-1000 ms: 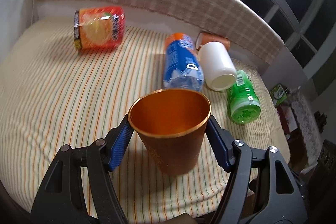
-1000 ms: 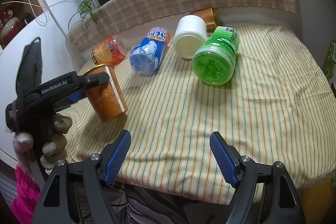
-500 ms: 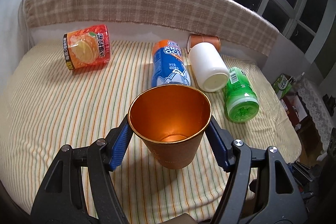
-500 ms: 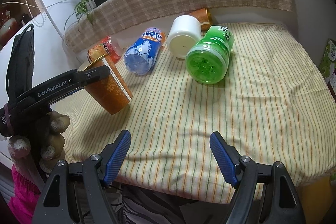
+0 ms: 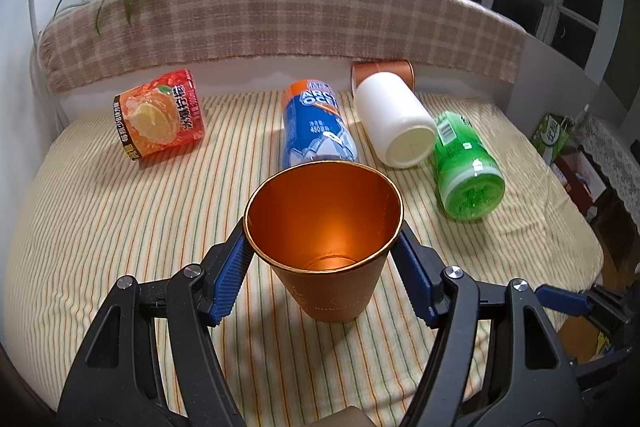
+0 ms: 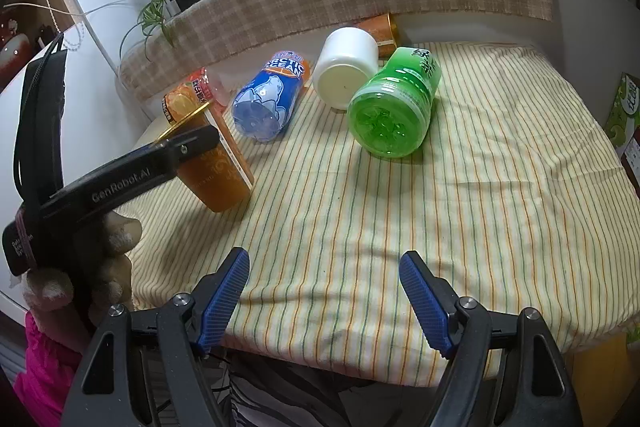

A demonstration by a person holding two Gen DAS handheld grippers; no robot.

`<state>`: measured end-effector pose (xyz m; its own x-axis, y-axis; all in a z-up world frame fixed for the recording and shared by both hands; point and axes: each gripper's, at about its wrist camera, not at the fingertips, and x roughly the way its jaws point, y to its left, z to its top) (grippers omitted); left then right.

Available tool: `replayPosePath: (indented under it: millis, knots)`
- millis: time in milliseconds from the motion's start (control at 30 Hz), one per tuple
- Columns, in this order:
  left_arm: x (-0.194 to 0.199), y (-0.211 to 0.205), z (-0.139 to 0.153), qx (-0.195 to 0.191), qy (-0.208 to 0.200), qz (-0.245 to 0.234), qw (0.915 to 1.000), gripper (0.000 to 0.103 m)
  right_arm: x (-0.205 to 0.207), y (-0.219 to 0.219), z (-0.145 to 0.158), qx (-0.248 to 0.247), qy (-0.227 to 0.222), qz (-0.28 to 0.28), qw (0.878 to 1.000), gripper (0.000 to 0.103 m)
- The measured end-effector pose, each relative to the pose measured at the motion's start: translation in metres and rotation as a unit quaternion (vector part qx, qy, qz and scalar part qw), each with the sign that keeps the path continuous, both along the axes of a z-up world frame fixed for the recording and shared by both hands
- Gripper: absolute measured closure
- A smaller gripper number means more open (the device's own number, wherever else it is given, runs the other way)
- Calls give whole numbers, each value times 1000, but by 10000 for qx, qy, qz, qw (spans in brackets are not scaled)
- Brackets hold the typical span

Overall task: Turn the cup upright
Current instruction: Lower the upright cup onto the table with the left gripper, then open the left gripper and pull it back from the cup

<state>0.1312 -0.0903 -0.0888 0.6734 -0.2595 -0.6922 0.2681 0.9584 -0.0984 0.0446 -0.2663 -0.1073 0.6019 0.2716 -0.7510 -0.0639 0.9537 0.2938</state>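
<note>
An orange metal cup (image 5: pixel 326 247) with a gold rim is held mouth-up between the blue pads of my left gripper (image 5: pixel 322 251), which is shut on it. In the right wrist view the cup (image 6: pixel 218 171) leans left, its base at the striped cloth; I cannot tell if it touches. The left gripper (image 6: pixel 188 147) shows there at the left. My right gripper (image 6: pixel 324 291) is open and empty over the table's front edge.
Lying on the striped cloth (image 5: pixel 100 227) are an orange drink bottle (image 5: pixel 160 117), a blue bottle (image 5: pixel 316 125), a white cup (image 5: pixel 394 121), a green bottle (image 5: pixel 466 165) and a second orange cup (image 5: pixel 382 71) at the back. A plaid-covered ledge (image 5: pixel 280 11) bounds the far side.
The left gripper has tipped the orange cup, so more of its inside bottom faces the wrist camera. The right gripper has stayed open and almost still.
</note>
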Motion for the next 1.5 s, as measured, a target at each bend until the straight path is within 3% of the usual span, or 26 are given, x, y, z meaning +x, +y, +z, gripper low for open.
replayPosePath:
  millis: [633, 1500]
  knots:
    - [-11, -6, -10, -30, 201, -371, 9991, 33, -3, 2, 4, -40, -49, -18, 10000, 23]
    - [-22, 21, -14, -240, 493, -311, 9980, 24, -5, 9, 12, -199, -164, -6, 9997, 23]
